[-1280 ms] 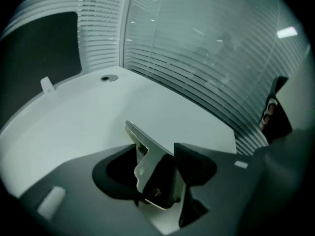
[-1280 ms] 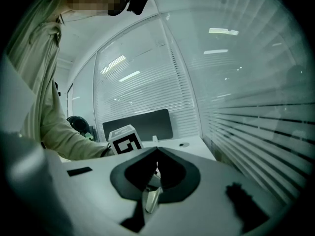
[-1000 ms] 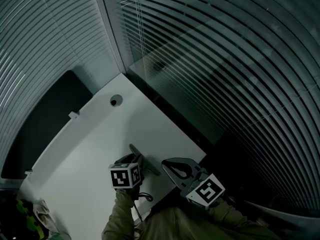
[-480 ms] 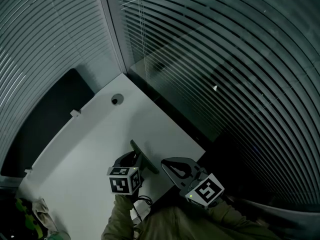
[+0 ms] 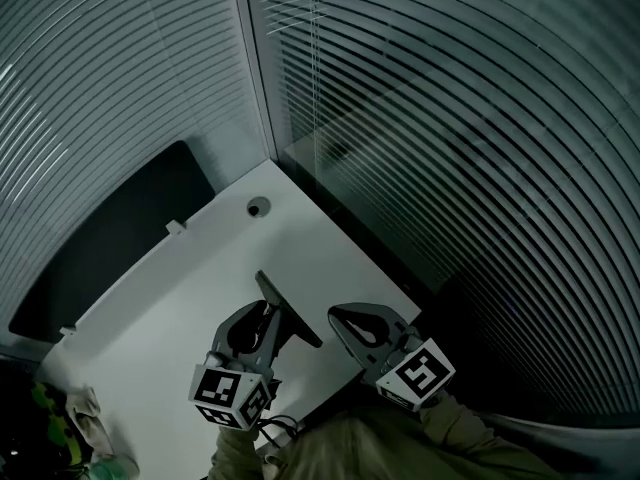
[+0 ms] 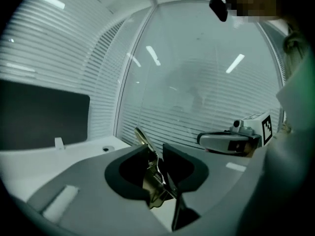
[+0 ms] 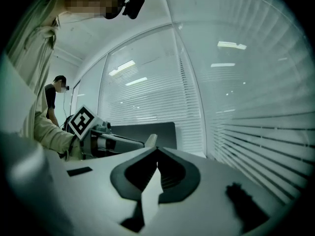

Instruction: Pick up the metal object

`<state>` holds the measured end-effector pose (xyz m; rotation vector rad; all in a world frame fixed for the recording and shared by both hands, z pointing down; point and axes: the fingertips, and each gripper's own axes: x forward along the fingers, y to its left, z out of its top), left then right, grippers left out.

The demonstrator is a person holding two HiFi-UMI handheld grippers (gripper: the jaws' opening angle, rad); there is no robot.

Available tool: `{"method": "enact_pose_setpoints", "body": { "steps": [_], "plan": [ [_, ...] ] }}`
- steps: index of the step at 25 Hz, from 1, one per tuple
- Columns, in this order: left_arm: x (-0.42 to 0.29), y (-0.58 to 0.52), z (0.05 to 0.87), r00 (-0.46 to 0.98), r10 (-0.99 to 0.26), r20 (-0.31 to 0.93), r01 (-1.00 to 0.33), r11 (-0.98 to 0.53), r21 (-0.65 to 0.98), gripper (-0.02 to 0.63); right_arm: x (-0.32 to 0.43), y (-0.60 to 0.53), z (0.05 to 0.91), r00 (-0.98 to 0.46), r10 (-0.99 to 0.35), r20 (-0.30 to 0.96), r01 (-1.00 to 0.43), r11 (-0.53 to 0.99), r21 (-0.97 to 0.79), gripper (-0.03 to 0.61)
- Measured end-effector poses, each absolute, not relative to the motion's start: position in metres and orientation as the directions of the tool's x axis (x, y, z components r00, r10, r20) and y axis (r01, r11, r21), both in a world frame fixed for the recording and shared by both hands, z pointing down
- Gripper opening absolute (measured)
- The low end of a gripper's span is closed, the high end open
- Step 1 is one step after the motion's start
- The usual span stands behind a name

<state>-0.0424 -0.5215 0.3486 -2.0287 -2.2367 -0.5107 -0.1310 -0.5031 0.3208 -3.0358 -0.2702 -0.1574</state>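
Grippers number two, with one metal object (image 6: 152, 177) and one white table (image 5: 190, 283). The left gripper (image 6: 158, 167) tilts upward over the table's near part, its jaws narrowly apart and pressed on the metal object, a brassy strip that juts beyond the tips. The right gripper (image 7: 156, 154) hovers just beside it, jaws together with nothing between them.

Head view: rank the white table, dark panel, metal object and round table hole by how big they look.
1. white table
2. dark panel
3. metal object, held nearer the camera, which inflates it
4. round hole
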Motion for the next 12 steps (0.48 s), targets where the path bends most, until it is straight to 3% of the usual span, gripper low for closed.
{"method": "enact_pose_setpoints", "body": {
  "steps": [6,12],
  "plan": [
    [-0.030,-0.550,0.301,-0.049,0.981,0.188,0.999,0.049,0.005,0.097,-0.108,-0.516,0.296,0.988,0.135,0.069,0.135,-0.991,0.001,0.003],
    [-0.021,-0.567,0.307,-0.014,0.981,0.195,1.000,0.019,-0.021,0.089,-0.091,-0.534,0.291,0.996,0.078,0.043,0.077,-0.997,0.027,0.003]
  ]
}}
